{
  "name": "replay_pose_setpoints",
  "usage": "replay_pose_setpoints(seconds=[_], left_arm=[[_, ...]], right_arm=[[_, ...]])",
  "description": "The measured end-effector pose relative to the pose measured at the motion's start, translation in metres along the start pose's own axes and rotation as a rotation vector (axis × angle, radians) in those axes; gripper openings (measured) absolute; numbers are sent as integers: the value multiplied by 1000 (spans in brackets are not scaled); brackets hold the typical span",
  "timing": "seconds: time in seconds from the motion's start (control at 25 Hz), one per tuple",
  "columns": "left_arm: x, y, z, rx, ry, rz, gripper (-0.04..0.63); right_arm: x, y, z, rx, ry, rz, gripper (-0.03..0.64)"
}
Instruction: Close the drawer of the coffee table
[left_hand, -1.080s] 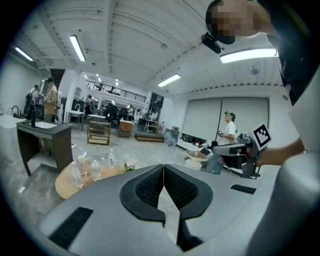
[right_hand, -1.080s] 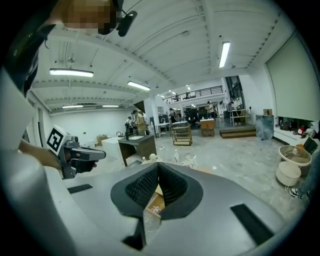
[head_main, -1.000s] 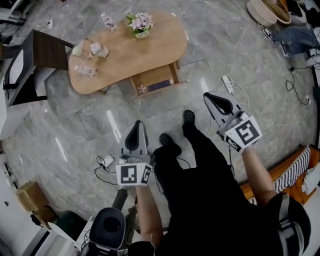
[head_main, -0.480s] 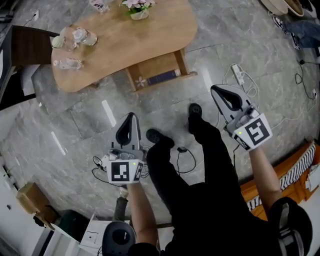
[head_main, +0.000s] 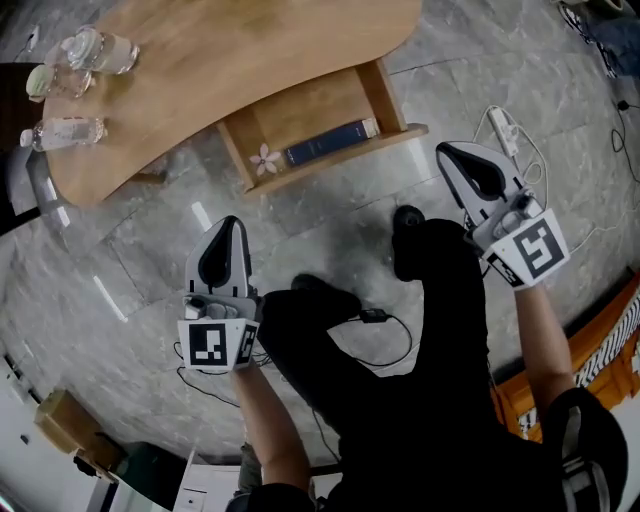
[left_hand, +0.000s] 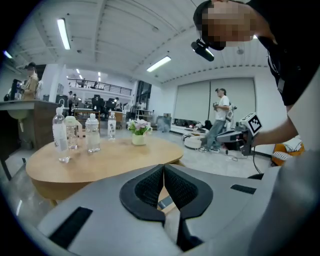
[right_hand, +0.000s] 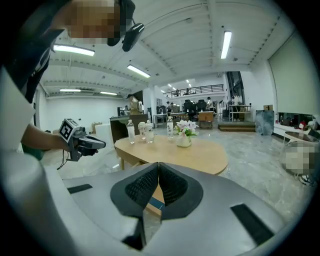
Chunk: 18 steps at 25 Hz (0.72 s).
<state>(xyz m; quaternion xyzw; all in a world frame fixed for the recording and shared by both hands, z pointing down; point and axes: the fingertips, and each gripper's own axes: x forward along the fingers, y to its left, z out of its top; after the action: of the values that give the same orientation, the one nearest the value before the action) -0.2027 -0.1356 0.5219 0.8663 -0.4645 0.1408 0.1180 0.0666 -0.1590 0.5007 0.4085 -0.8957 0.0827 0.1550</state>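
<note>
Grey marble floor (head_main: 130, 270) is filling most of the head view, with the wooden coffee table (head_main: 250, 60) lying toward the top and its drawer (head_main: 300, 112) standing pulled out toward us from the near side. Inside the drawer a dark book (head_main: 325, 142) is lying along the front panel, and a small pale flower (head_main: 265, 160) is sitting at its left end. Water bottles (head_main: 65, 130) are standing on the far-left part of the tabletop. We are holding the left gripper (head_main: 232, 222) and the right gripper (head_main: 447, 152) out over the floor, each with jaws pressed together and nothing between them, as both gripper views are showing. The right one is appearing near the drawer's right front corner, not touching; the left one is hanging short of the front panel. We are judging this as the approach step: drawer open, no contact yet. The next move is calling for setting the closed tips against the front panel and pushing straight toward the table, evenly, so the drawer is sliding in without skewing. A power strip (head_main: 503, 125) with its cable is lying on the floor by the right gripper; we are noting it as a possible snag.
</note>
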Motion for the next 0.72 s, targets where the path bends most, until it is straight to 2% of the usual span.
replay_pose_setpoints(seconds=[0.08,0.24,0.36,0.52,0.72], left_arm=[[8,11,-24,1,3,6,15],[24,25,-58,-51,-31,0,15],[34,32,-79,-56,-39,-18,17],[42,37,-92,-94,-88,-47,18],[48,43,-109,-58,-106,-83,126]], right_arm=[[11,-5,-23,11,-9,3,14],[30,-18,-60,-23,-20,2,14],[39,-24,-77,-46,-45,17,14],[43,-30,-97,-90,-65,29,14],[44,-36,-115,-107,-84,33,14]])
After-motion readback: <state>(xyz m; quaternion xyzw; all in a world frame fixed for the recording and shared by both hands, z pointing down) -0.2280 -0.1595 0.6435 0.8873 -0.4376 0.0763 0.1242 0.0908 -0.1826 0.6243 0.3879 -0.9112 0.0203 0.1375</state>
